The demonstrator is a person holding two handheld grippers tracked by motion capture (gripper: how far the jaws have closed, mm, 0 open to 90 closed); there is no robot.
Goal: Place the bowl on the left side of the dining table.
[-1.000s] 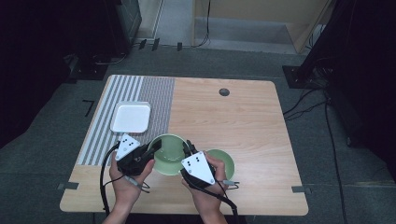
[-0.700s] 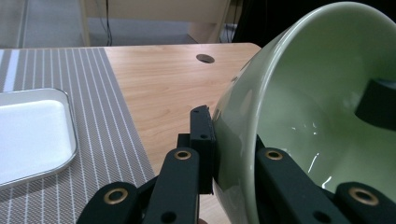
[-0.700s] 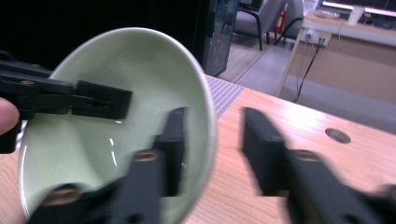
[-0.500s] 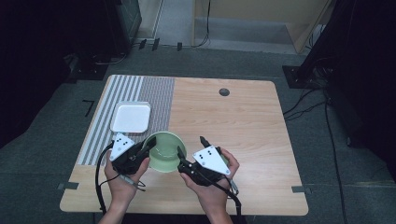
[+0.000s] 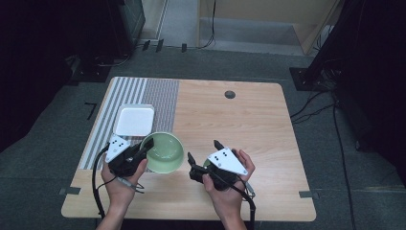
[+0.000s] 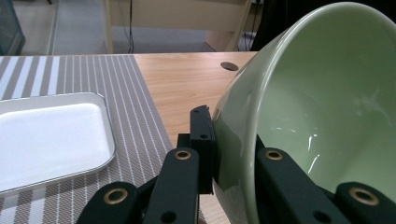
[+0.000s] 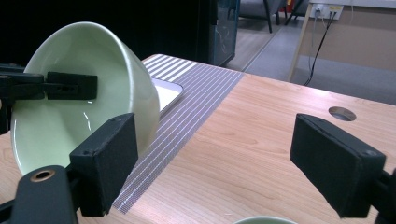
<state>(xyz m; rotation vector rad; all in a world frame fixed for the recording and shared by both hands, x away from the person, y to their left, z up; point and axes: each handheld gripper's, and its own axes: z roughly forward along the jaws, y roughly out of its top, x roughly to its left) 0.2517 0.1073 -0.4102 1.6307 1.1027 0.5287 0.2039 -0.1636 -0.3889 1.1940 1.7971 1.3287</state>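
A pale green bowl (image 5: 166, 152) is tipped on its side just off the table, its opening toward the right. My left gripper (image 5: 143, 149) is shut on its near wall. The left gripper view shows one jaw outside and one inside the bowl (image 6: 327, 107), with the left gripper (image 6: 236, 140) pinching the wall. My right gripper (image 5: 204, 152) stands open to the bowl's right, apart from it. In the right gripper view the bowl (image 7: 88, 88) hangs beyond my right gripper (image 7: 222, 158), and nothing sits between the wide jaws. A second green rim (image 7: 261, 219) peeks below them.
A white tray (image 5: 135, 120) lies on a grey striped mat (image 5: 163, 98) at the table's left. A round cable hole (image 5: 230, 94) sits near the far edge. Bare wooden tabletop (image 5: 249, 124) stretches to the right and behind.
My right gripper drew back to the right, away from the bowl, and now covers the second green dish. The left gripper kept its grip and tipped the bowl a little leftward.
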